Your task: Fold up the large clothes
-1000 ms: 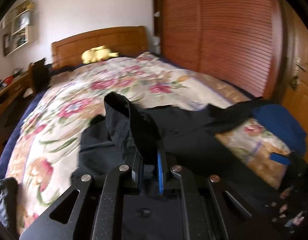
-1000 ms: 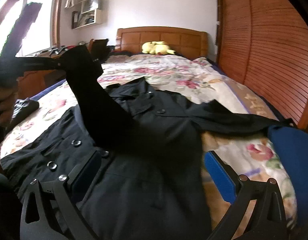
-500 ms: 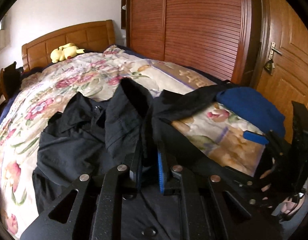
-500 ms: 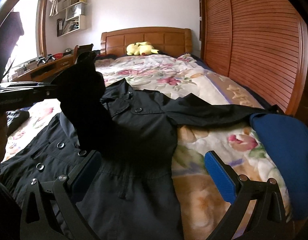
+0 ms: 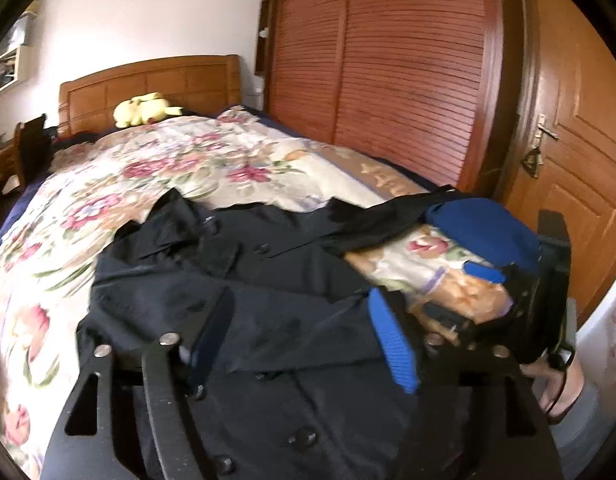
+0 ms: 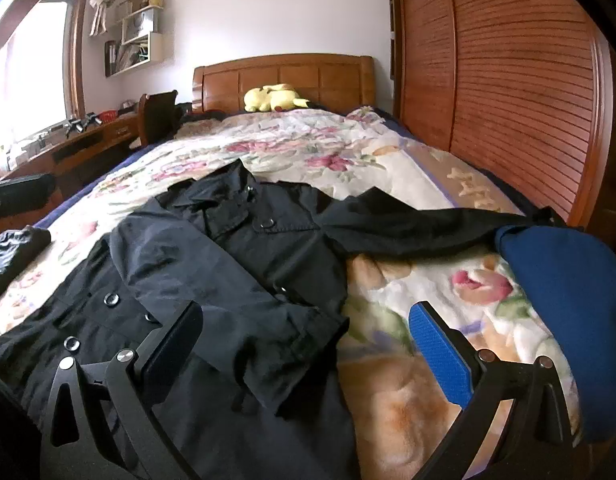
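A large black buttoned coat lies face up on the floral bedspread. One sleeve lies folded across its front. The other sleeve stretches out to the right, toward a blue garment. My left gripper hovers low over the coat; its jaws are opening and no cloth is between the pads. My right gripper stands wide open above the coat's lower right side, holding nothing. It also shows as the right gripper at the right edge of the left wrist view.
A yellow plush toy sits by the wooden headboard. Louvred wardrobe doors run along the bed's right side, with a room door beyond. A desk and chair stand left. A small dark bundle lies at the bed's left edge.
The left gripper carried the pinched sleeve rightward across the coat, then opened and let it go; the sleeve now lies flat on the coat's front. The right gripper stayed open and hardly moved.
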